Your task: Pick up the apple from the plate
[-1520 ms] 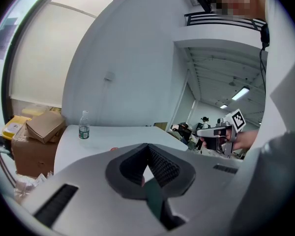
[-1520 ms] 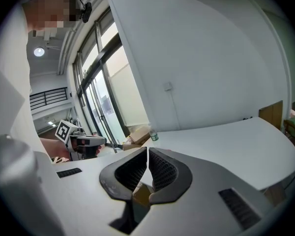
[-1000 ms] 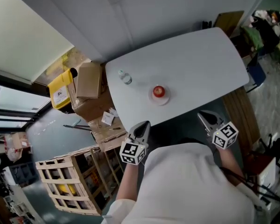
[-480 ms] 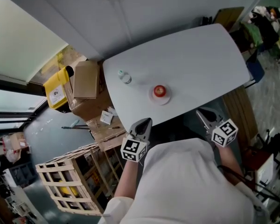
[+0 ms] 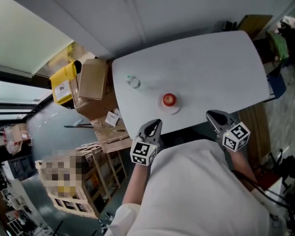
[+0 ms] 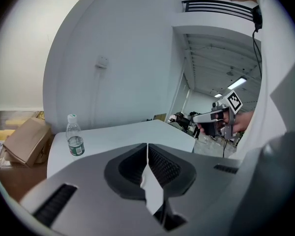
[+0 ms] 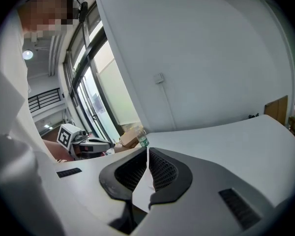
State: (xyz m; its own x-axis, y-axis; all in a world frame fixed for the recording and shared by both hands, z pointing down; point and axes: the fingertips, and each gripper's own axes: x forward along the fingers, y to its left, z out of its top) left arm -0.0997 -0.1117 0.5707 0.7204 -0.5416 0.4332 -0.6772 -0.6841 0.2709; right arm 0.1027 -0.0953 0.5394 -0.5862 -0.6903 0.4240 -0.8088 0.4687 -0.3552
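In the head view a red apple (image 5: 169, 99) sits on a small white plate (image 5: 170, 107) near the front of the white table (image 5: 211, 68). My left gripper (image 5: 155, 126) is at the table's near edge, just left of and below the plate, jaws shut and empty. My right gripper (image 5: 212, 115) is to the right of the plate at the same edge, also shut and empty. In the left gripper view my shut jaws (image 6: 147, 150) hide the apple; the same holds in the right gripper view (image 7: 147, 154).
A small water bottle (image 5: 133, 81) (image 6: 74, 135) (image 7: 142, 139) stands at the table's left end. Cardboard boxes (image 5: 93, 82), a yellow container (image 5: 64, 86) and a wooden crate (image 5: 105, 154) crowd the floor on the left. Clutter lies beyond the right end of the table (image 5: 285, 38).
Both grippers have moved forward to the table's near edge, nearer the plate. Both stay shut. Apple, plate and bottle have not moved on the table.
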